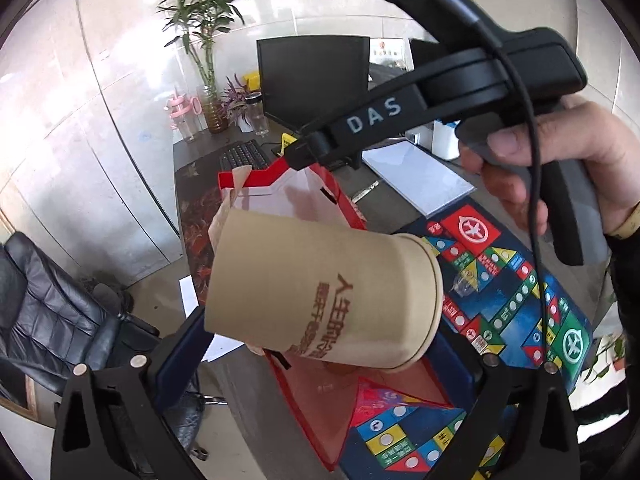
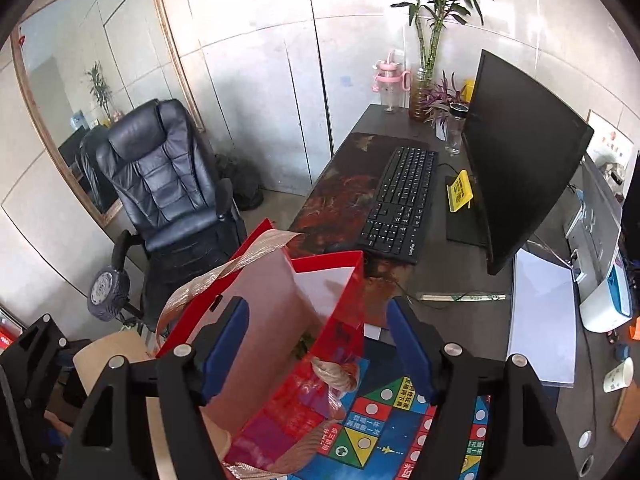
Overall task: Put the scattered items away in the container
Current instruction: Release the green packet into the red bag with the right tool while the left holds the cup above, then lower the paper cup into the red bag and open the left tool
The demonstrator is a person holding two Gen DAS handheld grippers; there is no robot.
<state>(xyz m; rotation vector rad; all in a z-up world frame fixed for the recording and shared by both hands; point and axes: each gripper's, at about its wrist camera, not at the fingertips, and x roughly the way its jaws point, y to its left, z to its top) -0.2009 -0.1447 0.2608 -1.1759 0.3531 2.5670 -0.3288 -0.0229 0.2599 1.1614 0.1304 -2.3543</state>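
Observation:
My left gripper [image 1: 320,332] is shut on a tan paper cup [image 1: 324,292] with brown print, held tilted on its side above the open red gift bag [image 1: 320,392]. My right gripper [image 1: 296,156] shows from the side at the bag's far rim; in the right wrist view the right gripper [image 2: 316,344] is open, its blue fingers [image 2: 224,344] on either side of the bag's near red wall [image 2: 340,332]. The bag's beige ribbon handle [image 2: 240,260] arches over its mouth. The cup also shows at lower left of the right wrist view [image 2: 104,360].
The bag stands on a colourful board-game mat [image 1: 500,304] on a dark desk [image 2: 452,272]. A keyboard [image 2: 400,200], monitor [image 2: 520,160], white papers [image 2: 540,320], bottles, a plant and a small paper cup [image 2: 618,376] are behind. A black office chair [image 2: 168,184] stands left.

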